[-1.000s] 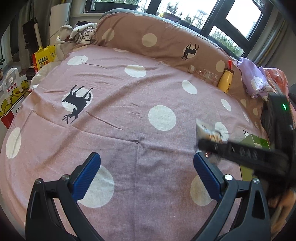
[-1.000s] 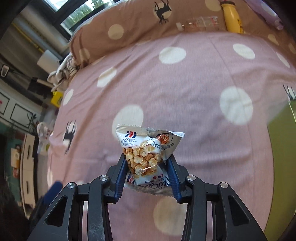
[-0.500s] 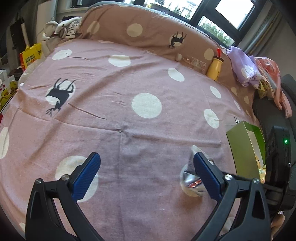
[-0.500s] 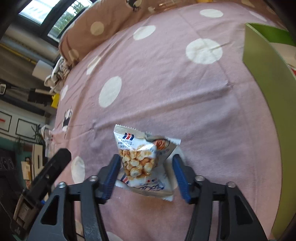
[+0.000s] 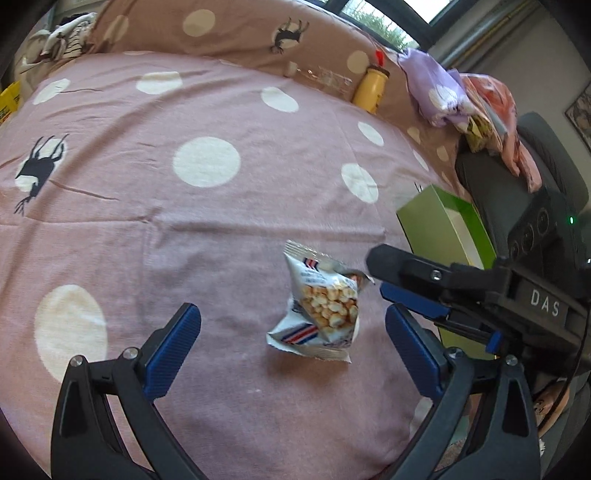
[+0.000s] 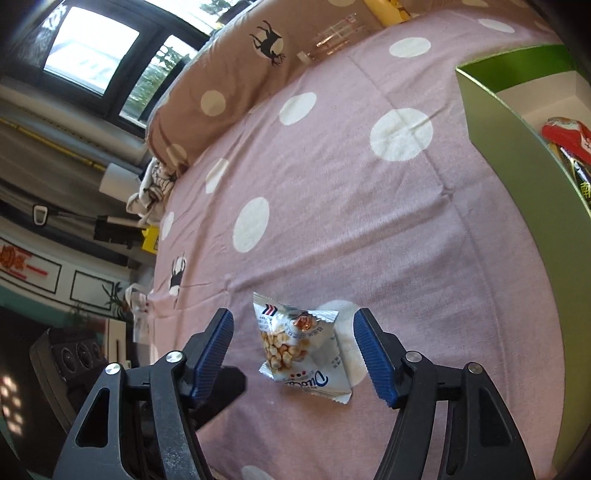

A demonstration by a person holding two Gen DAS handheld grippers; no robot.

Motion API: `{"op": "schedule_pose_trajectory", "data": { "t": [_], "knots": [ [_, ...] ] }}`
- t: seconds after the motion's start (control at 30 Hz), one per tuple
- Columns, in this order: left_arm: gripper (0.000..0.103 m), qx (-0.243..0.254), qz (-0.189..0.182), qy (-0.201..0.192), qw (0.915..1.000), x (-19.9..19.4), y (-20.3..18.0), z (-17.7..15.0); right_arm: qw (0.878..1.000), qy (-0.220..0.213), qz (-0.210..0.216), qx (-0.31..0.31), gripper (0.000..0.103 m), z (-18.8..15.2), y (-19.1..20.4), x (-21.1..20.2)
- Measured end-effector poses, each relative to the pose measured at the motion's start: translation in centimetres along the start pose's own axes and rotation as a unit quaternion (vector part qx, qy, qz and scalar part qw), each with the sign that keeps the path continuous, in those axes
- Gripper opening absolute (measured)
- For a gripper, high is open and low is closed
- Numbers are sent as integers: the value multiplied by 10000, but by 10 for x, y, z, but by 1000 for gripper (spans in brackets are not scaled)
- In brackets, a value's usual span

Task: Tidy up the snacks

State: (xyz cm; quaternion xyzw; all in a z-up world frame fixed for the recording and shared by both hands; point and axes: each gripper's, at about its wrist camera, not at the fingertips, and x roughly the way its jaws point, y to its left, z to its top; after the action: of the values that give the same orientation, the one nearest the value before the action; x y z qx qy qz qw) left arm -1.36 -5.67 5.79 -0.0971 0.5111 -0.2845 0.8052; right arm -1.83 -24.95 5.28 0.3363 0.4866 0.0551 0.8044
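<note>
Left wrist view: the left gripper [image 5: 291, 338] has its blue-padded jaws spread wide with nothing pressed between them. A small white foil snack packet printed with golden puffed bits [image 5: 320, 304] lies flat on the pink bedsheet with cream polka dots [image 5: 177, 229], just ahead of the gap between the pads and touching neither. At about 3 o'clock from the packet the right gripper [image 5: 391, 284] reaches in from the side, its black finger tip just beside the packet's upper corner (contact cannot be told). Behind it, toward 2 o'clock, stands an open green cardboard box with a white inside [image 5: 443, 225]. At 12 o'clock, against the brown spotted pillow [image 5: 236, 33], stands a yellow bottle with a red cap [image 5: 371, 86].

Right wrist view: the right gripper [image 6: 293, 358] has just been opening; its blue pads stand clear on both sides of the snack packet [image 6: 301, 349], which rests on the bedsheet [image 6: 351, 206] between them, unheld. The green box [image 6: 517, 147] sits at 2 o'clock with a red wrapper [image 6: 567, 136] inside. A black finger of the left gripper [image 6: 221, 387] shows at 9 o'clock, behind the left pad.
</note>
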Motion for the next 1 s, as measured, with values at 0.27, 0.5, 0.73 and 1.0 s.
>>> {"op": "schedule_pose_trajectory", "data": {
  "t": [0.27,0.5,0.73,1.0],
  "knots": [
    [66,343,131,382,9986,30,-16,-8,9984,542,171,71,64,-3,-5,26],
    [55,515,282,157,9982,31,-22,-8,9982,589,-4,-132,51,-8,3,37],
    [53,959,309,-753,9921,-1,-56,-5,9986,-164,62,-490,50,-7,18,-5],
    [54,1661,-185,-1633,9723,-26,-115,2,9851,-1540,190,-737,50,-5,17,-86]
  ]
}}
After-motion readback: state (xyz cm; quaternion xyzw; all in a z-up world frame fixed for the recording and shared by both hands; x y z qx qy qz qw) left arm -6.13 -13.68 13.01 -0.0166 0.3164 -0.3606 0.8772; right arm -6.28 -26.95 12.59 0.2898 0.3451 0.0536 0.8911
